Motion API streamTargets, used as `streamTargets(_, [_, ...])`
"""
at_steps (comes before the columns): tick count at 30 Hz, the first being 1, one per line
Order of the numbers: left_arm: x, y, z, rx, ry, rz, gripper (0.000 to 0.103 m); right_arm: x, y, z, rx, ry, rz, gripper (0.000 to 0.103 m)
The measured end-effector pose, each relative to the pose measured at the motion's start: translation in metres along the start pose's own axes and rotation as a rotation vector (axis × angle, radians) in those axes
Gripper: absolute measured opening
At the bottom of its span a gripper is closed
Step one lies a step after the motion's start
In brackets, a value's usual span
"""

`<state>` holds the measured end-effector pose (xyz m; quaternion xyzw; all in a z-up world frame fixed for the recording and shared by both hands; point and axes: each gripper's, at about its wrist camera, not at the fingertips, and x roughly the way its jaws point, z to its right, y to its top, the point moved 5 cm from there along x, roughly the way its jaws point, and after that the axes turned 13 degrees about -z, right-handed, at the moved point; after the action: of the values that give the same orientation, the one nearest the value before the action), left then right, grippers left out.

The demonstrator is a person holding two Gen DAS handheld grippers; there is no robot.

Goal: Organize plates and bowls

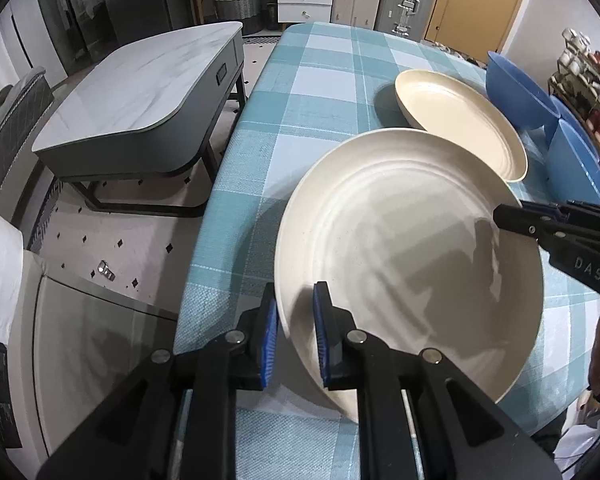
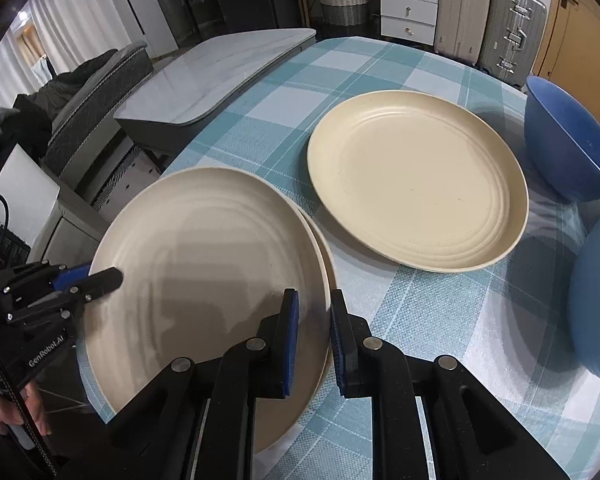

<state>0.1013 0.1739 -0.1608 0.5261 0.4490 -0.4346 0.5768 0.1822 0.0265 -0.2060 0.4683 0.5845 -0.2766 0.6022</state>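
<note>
A cream plate (image 1: 412, 248) is held between both grippers, tilted a little above the checked tablecloth. My left gripper (image 1: 296, 332) is shut on its left rim. My right gripper (image 2: 314, 336) is shut on its right rim; in the right wrist view the plate (image 2: 204, 280) appears to have a second cream rim under it. A second, yellower plate (image 1: 460, 120) (image 2: 416, 180) lies flat on the table farther back. Two blue bowls stand at the right: a far one (image 1: 516, 92) (image 2: 568, 144) and a near one (image 1: 576, 160) (image 2: 596, 300).
The table's left edge (image 1: 220, 184) drops to the floor. A low marble-topped coffee table (image 1: 140, 92) stands to the left. A spice rack (image 1: 580, 76) is at the far right. Drawers and suitcases (image 2: 484, 20) line the back wall.
</note>
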Motion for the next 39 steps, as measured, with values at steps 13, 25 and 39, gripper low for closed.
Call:
streamTargets(13, [0.003,0.000,0.003,0.015,0.011,-0.001,0.015,-0.006,-0.004,0.002,0.019,0.005,0.048,0.015])
streamTargets(25, [0.018,0.002,0.005,0.003,0.014,-0.011,0.017,-0.013,-0.008,0.001,0.012,0.025,0.078,0.015])
streamTargets(39, [0.009,-0.001,-0.002,-0.012,-0.029,-0.017,0.021,0.018,-0.012,-0.010,0.016,0.132,-0.055,0.015])
